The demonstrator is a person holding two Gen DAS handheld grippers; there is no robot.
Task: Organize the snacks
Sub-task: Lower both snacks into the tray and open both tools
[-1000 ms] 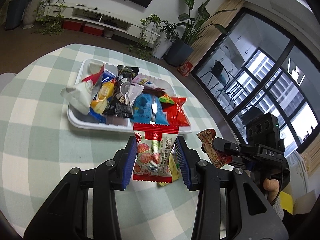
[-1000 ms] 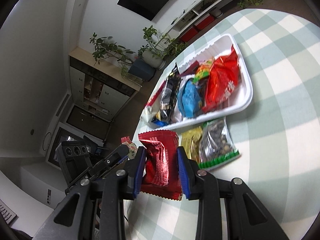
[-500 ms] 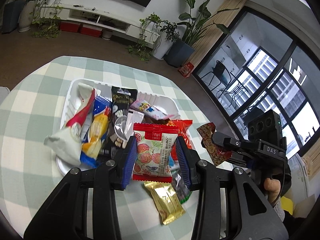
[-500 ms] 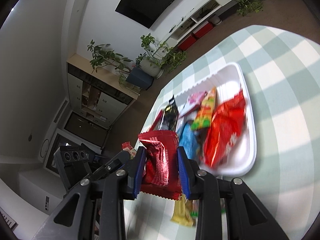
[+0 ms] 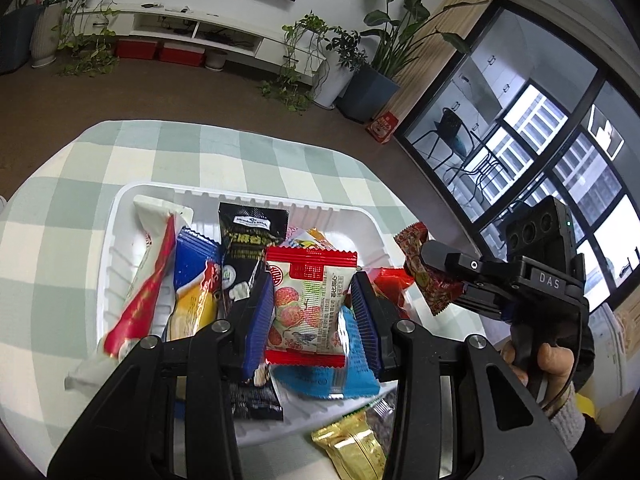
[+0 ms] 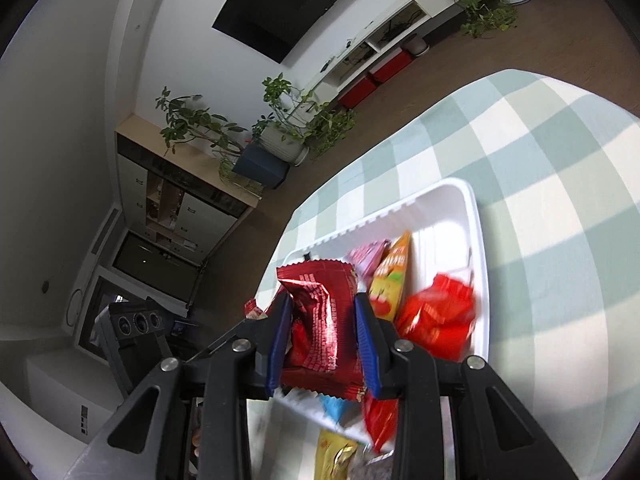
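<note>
Two grippers each hold one snack above the white tray (image 5: pixel 120 216), which sits on the checked tablecloth (image 5: pixel 52 184). The left gripper (image 5: pixel 312 316) is pinched on a red and white packet (image 5: pixel 306 300) by its two side edges, and the right gripper (image 6: pixel 322 328) is pinched on a shiny dark red packet (image 6: pixel 320 320) in the same way. Both packets hang over the near half of the tray, where many snacks already lie in a heap. One thing that could go wrong is a slip: these wrappers look smooth and puffy, and the blue pads only press on their thin sides, so a shake could let one slide out early. Another worry is the pile. If a packet is let go on top of the tall black packet (image 5: pixel 248 248) or the blue packet (image 5: pixel 336 376), it may slide off and go over the edge. The bare part of the tray, at the far end, looks like a safer spot. The two grippers are also close together, so they could bump if both go down at once. A gold packet (image 5: pixel 352 448) lies on the cloth just outside the near rim, and a low gripper could push it farther away. Going down too hard could also tip the light tray.
</note>
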